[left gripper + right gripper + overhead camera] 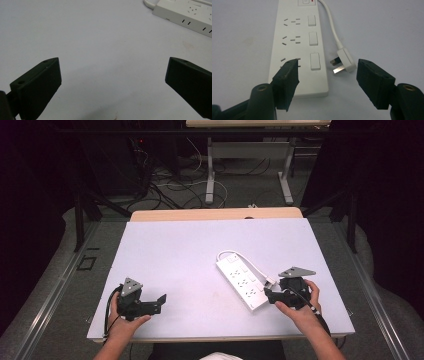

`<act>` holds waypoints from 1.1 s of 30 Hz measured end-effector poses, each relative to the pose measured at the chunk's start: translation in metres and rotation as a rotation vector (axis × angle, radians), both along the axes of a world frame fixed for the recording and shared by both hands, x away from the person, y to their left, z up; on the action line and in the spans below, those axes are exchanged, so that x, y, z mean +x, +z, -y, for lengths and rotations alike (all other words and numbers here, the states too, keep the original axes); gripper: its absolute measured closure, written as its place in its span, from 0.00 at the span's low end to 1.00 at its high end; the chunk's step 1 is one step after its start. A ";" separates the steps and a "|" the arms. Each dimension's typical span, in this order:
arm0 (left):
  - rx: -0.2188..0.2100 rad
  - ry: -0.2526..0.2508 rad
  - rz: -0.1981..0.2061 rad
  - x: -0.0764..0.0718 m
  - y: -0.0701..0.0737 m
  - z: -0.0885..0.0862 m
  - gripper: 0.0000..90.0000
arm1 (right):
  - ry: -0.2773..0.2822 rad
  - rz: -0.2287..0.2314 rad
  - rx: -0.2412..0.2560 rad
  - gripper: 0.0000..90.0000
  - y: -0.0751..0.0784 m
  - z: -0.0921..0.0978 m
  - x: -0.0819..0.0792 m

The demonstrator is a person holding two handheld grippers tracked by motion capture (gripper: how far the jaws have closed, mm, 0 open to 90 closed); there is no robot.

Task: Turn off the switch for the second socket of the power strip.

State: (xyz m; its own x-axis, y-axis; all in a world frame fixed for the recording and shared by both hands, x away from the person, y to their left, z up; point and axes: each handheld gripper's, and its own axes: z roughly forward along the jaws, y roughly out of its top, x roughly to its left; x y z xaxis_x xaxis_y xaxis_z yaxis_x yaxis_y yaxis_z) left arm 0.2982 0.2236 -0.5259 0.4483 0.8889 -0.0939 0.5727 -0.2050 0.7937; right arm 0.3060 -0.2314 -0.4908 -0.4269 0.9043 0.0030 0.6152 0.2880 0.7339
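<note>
High view: a white power strip (242,281) lies flat on the pale table (175,255), toward four o'clock from the table's centre, with the right gripper (270,295) at its near end and the left gripper (161,301) well apart at about seven o'clock. The strip's long axis runs diagonally, from its cord end at roughly eleven o'clock to its free end at five o'clock. The white cord (246,258) leaves the far end, loops back along the strip's right side, and ends in the plug (269,281), which lies just beside the strip. In the right gripper view the right gripper (328,72) stands with jaws wide apart and empty, one jaw over the near corner of the power strip (298,47) and the other to the right of the plug (345,61), so that the strip's edge and the plug sit between them. The plug's prongs point toward nine o'clock in that view, at the strip's side. In the left gripper view the left gripper (112,77) is likewise wide and empty over bare table, the power strip (185,15) at about one o'clock. By this evidence the work seems barely begun: nothing is grasped and the plug rests unplugged; closing on the plug or strip is probably left to do.
</note>
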 end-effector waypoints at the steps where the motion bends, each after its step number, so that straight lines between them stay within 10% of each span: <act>1: 0.000 0.001 -0.001 0.000 0.000 0.000 0.00 | 0.009 -0.001 -0.002 0.39 0.003 -0.001 0.002; 33: -0.002 0.006 -0.009 0.001 -0.001 0.000 0.00 | 0.020 -0.021 0.023 0.52 0.026 -0.017 0.036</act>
